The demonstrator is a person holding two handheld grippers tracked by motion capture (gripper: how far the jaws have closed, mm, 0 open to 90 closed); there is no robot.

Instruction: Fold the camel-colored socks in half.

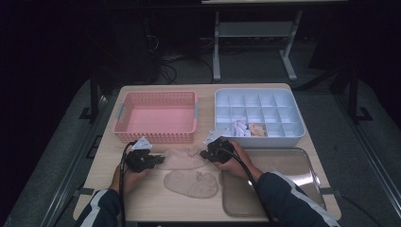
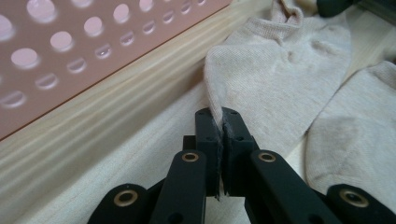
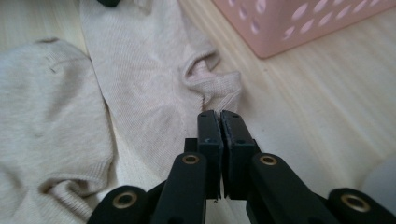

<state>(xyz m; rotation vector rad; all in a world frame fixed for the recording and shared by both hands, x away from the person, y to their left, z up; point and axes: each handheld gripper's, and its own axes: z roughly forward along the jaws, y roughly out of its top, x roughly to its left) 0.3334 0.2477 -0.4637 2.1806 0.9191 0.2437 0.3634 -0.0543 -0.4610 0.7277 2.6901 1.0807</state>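
Note:
Two beige socks lie on the wooden table. The farther sock [image 1: 182,158] stretches between my grippers. My left gripper [image 1: 160,160] is shut on its left end, and in the left gripper view a fold of the sock [image 2: 280,70] runs into the closed jaws of that gripper [image 2: 223,116]. My right gripper [image 1: 204,155] is shut at the other end. In the right gripper view the closed jaws of that gripper [image 3: 218,115] meet the cuff of the sock [image 3: 140,84]. The second sock [image 1: 191,183] lies flat just in front, untouched.
A pink perforated basket [image 1: 156,137] stands behind the socks at the left. At the back right is a pale divided organiser [image 1: 257,139] with small folded items in two front cells. A metal tray [image 1: 283,163] lies at the front right under the right forearm.

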